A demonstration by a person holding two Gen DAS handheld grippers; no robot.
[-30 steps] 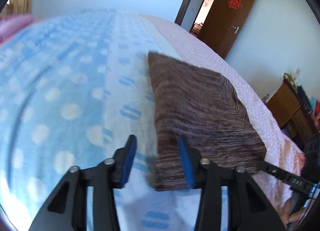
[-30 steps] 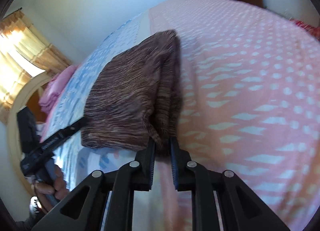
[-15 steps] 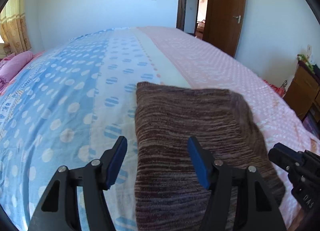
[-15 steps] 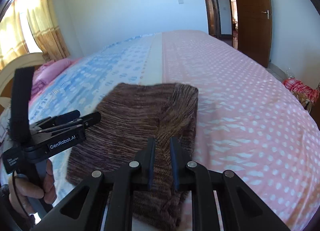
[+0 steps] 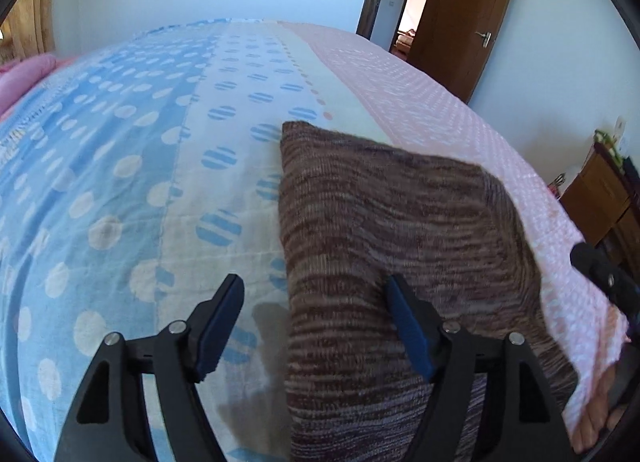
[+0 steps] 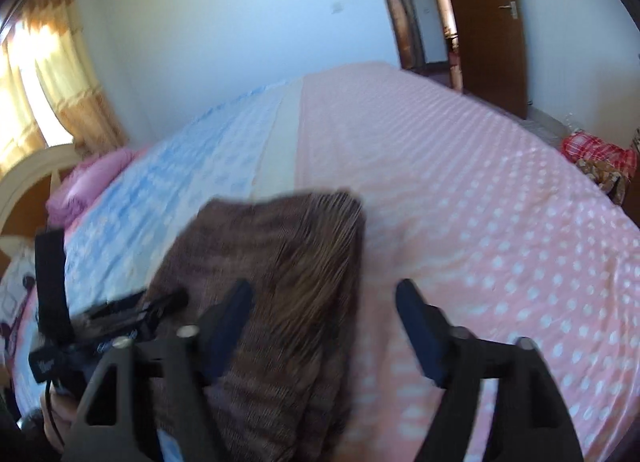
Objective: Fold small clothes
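Note:
A folded brown striped knit garment (image 5: 400, 246) lies flat on the bed; it also shows in the right wrist view (image 6: 280, 282). My left gripper (image 5: 316, 322) is open and empty above the garment's near left edge. My right gripper (image 6: 324, 322) is open and empty above the garment's near right edge, and its view is blurred. The left gripper's body (image 6: 100, 326) shows at the left of the right wrist view.
The bed cover is blue with white dots (image 5: 100, 181) on the left and pink with white dots (image 6: 500, 221) on the right. A pink pillow (image 6: 92, 181) lies far left. A brown door (image 5: 464, 17), a wooden cabinet (image 5: 600, 197) and red cloth (image 6: 596, 149) stand beyond the bed.
My right gripper was shut on the garment's edge and has opened, letting it go. The garment now lies flat. My left gripper stayed open and shifted slightly.

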